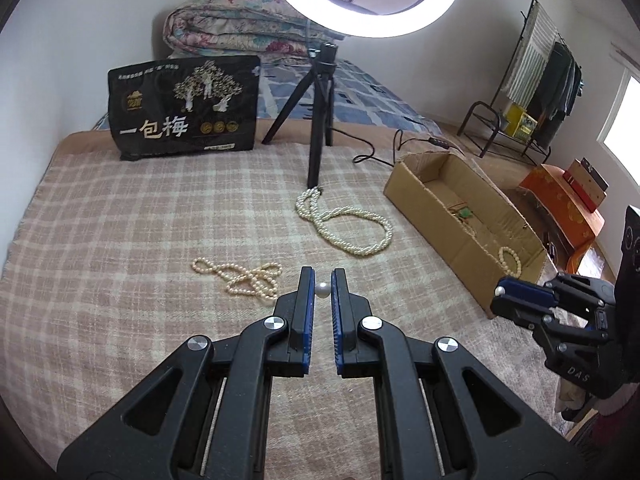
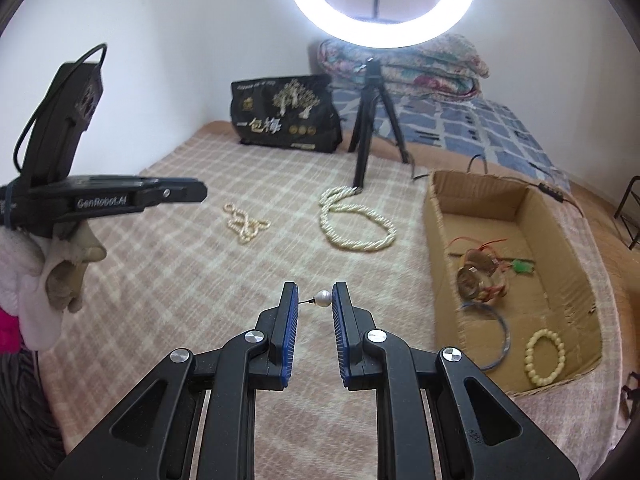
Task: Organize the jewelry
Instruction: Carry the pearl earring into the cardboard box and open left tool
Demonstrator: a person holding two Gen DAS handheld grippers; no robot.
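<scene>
On the bed's plaid blanket (image 1: pixel 120 220), a thin pearl strand (image 1: pixel 244 278) and a thick twisted pearl rope (image 1: pixel 344 224) lie loose near the tripod (image 1: pixel 320 120). Left hand-held gripper (image 1: pixel 322 290) is clamped on a pearl earring (image 1: pixel 322 290); right hand-held gripper (image 2: pixel 316 300) pinches another pearl stud (image 2: pixel 323 298). Only the right wrist view shows inside the cardboard box (image 2: pixel 560 248): bead bracelet (image 2: pixel 545 354), blue bangle (image 2: pixel 505 336), tangled pieces. Left view shows a clothes rack (image 1: pixel 536 92).
</scene>
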